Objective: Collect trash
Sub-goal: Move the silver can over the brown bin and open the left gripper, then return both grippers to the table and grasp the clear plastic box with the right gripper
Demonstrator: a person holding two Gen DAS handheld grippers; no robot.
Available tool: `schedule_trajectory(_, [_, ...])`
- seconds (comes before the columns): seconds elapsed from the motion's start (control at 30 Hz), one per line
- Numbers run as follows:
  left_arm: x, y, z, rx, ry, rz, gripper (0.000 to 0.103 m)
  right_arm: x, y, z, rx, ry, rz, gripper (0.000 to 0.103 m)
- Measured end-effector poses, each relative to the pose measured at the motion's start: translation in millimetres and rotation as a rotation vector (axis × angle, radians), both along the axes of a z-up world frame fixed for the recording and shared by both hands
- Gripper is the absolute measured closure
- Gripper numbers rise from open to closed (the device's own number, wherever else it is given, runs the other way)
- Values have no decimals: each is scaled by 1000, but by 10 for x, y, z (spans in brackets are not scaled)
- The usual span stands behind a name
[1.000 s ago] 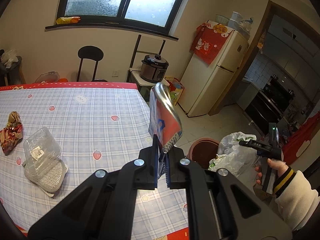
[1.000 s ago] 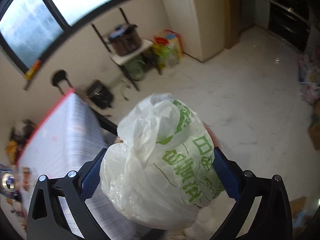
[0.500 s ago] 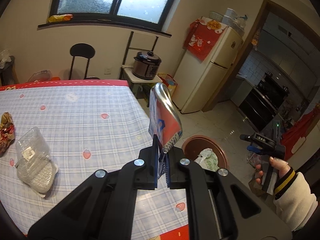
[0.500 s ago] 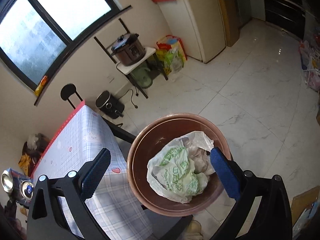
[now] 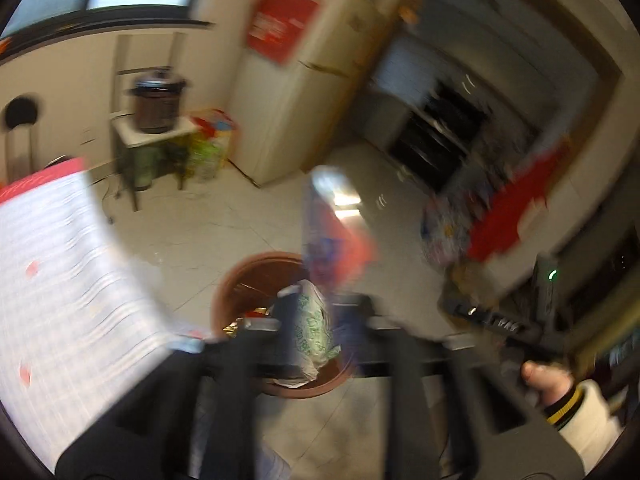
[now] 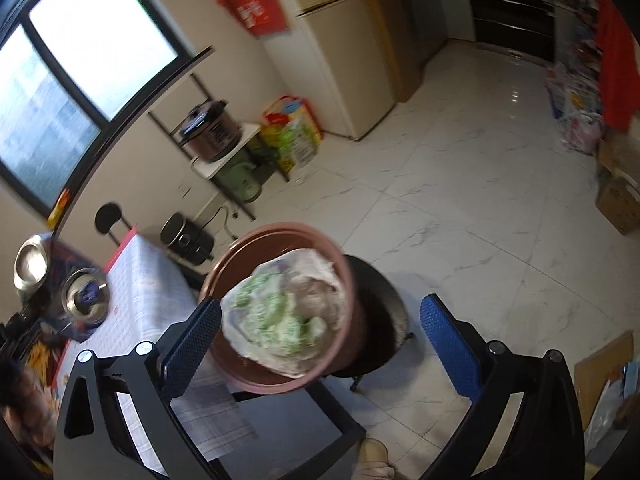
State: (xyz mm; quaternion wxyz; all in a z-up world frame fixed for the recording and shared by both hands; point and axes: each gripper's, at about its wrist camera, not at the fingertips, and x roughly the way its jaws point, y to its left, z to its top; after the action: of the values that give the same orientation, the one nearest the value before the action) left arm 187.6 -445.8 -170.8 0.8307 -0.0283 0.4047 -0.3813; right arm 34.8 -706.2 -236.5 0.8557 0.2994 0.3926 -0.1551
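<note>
The left wrist view is heavily blurred. My left gripper (image 5: 320, 312) hangs over the brown bin (image 5: 244, 280), and its jaws are opening. The red and blue foil snack packet (image 5: 336, 236) stands between and above the fingers, near the right one, with no pad pressing on it. Inside the bin lies a white bag with green print (image 5: 312, 328). My right gripper (image 6: 320, 340) is wide open with nothing in it, just above the bin (image 6: 344, 280) and the bag (image 6: 280, 312). The packet's shiny end (image 6: 86, 296) shows at the left edge there.
The bin rests on a black stool (image 6: 384, 320) beside the table with a checked cloth (image 6: 148, 288). A rice cooker (image 6: 210, 132) on a rack and a fridge (image 6: 340, 60) stand by the far wall. A hand (image 5: 548, 376) holds the right gripper at right. White tiled floor spreads beyond.
My left gripper swung from over the table to above the bin and its jaws parted from the packet. The right gripper let the white bag drop into the bin and shifted.
</note>
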Motion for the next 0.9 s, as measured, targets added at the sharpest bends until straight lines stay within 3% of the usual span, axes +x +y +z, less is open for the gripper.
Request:
schedule_trajectory(0.03, [42,-98,-67,40,-13,15,31,-41,-36,-7,0,2,-13,5])
schedule_trajectory(0.1, [117,-135,-189,72,-1,50,29,-123,-90,-24,-2,3,-32,5])
schedule_trajectory(0.17, [155,-31,-279,64,42,91,28,-167,-96,-35,-15,8,-35,5])
schedule_trajectory(0.27, [168,272,-373,35,84,146,16,-183,-35,-58,-37,22,-23,5])
schedule_trajectory(0.37, [197,490,-387,57,75,174,16,-139,49,-59,-30,20,-7,5])
schedule_trajectory(0.7, [-1,1521,9,27,-13,309,16,163,675,140,-26,-26,81,5])
schedule_trajectory(0.9, [-274,2538,64,44,-34,463,16,418,1259,185,-10,-42,174,5])
